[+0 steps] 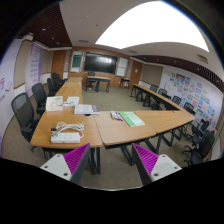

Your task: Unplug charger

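My gripper (112, 166) is open and empty, and its magenta pads (78, 158) stand wide apart over the grey floor. A white cluster of cables and a flat white block (67, 131) lies near the front edge of the near left wooden table (45, 128), ahead of and above the left finger. It is too small to tell plug from socket. The gripper is well short of the table and touches nothing.
A second wooden table (150, 122) stands ahead to the right with a green and white booklet (130, 118). Papers (84, 109) lie further back. Black office chairs (24, 113) line both sides. Carpet (112, 150) lies between the fingers and the tables.
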`<action>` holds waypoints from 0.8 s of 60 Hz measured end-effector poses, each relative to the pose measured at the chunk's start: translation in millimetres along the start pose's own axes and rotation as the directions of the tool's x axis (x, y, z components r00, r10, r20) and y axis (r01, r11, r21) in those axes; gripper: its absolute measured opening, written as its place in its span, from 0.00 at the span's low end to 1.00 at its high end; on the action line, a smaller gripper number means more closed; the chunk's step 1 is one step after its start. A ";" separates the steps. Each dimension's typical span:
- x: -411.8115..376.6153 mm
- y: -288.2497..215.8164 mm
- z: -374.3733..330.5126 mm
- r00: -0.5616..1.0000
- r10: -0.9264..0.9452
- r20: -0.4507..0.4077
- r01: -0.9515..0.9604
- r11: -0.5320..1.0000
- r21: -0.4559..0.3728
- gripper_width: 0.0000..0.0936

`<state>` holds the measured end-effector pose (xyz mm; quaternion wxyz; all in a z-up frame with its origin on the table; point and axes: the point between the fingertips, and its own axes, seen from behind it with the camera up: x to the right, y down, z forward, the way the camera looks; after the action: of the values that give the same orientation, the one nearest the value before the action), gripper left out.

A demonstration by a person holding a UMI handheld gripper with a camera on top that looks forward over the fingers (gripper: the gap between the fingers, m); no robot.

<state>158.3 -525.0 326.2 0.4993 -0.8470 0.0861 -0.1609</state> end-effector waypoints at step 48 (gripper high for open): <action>-252.7 134.6 143.1 0.964 -0.042 0.264 0.069 0.993 -0.091 0.92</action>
<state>-24.2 -395.9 97.2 0.4587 -0.8867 0.0037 -0.0572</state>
